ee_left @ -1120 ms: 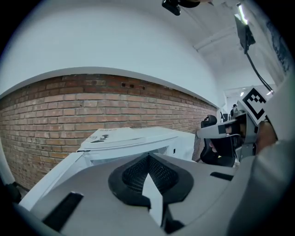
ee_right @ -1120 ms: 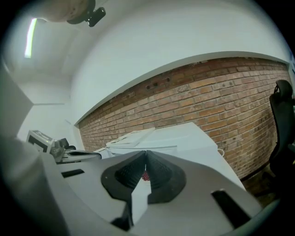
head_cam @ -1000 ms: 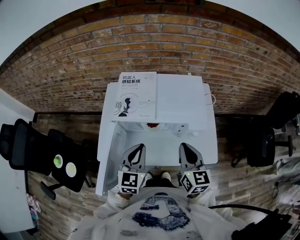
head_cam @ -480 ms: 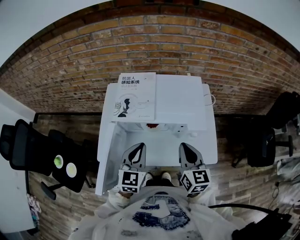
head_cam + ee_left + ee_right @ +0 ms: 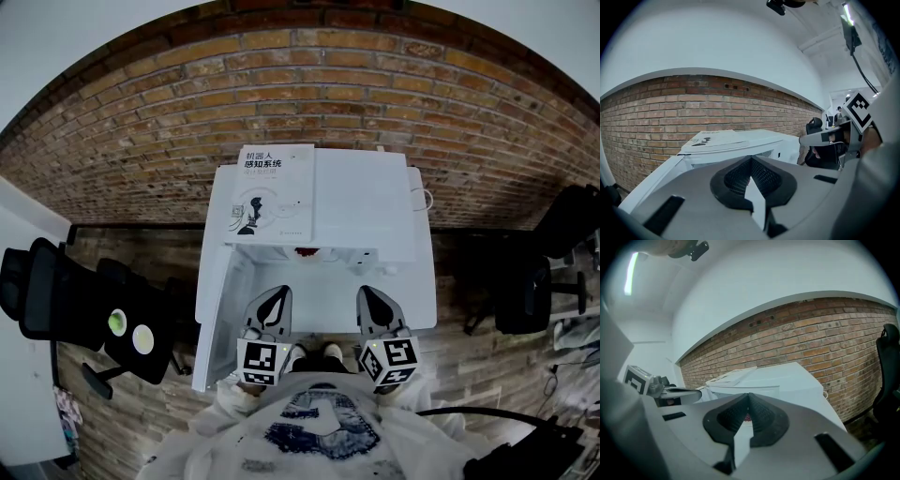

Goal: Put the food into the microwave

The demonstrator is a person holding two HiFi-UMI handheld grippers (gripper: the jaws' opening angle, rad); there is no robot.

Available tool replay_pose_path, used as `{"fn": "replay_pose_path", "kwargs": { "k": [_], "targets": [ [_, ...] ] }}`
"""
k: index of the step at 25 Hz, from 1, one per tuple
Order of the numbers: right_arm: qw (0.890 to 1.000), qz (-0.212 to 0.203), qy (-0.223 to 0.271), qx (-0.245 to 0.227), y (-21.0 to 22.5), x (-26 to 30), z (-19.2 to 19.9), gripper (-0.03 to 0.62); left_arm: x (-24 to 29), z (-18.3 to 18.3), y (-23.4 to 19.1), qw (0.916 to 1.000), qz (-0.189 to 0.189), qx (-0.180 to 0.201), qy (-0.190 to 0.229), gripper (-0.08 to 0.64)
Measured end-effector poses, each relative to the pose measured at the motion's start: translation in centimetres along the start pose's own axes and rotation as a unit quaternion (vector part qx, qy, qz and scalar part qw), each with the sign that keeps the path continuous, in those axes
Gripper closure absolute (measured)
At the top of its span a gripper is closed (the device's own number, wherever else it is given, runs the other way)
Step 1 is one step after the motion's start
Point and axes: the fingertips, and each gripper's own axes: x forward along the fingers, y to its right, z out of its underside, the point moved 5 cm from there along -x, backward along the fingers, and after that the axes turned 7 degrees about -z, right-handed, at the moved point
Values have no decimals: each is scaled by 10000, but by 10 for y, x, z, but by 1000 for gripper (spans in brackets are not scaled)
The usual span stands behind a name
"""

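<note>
Brick wall [image 5: 309,84] stands behind. Both tongs are clenched and empty: the left gripper [image 5: 275,296] and the right gripper [image 5: 367,293] hover side by side before the white microwave [image 5: 366,211]. Its door [image 5: 217,314] stands open at the left, the red food [image 5: 303,251] lies inside, and a book [image 5: 267,192] lies on top.

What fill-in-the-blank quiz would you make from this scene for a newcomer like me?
The wall behind the microwave is made of ____.
A ____ lies on top of the microwave.
The microwave's door stands ____.
The left gripper and right gripper both have their jaws ____.
Missing words: brick, book, open, shut.
</note>
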Motion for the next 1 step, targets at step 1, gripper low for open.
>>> {"fn": "replay_pose_path", "kwargs": {
  "k": [1],
  "targets": [
    [10000, 7, -14, 7, 0, 1, 1, 580, 0, 0, 0, 10000, 7, -2, 3, 554]
  ]
}}
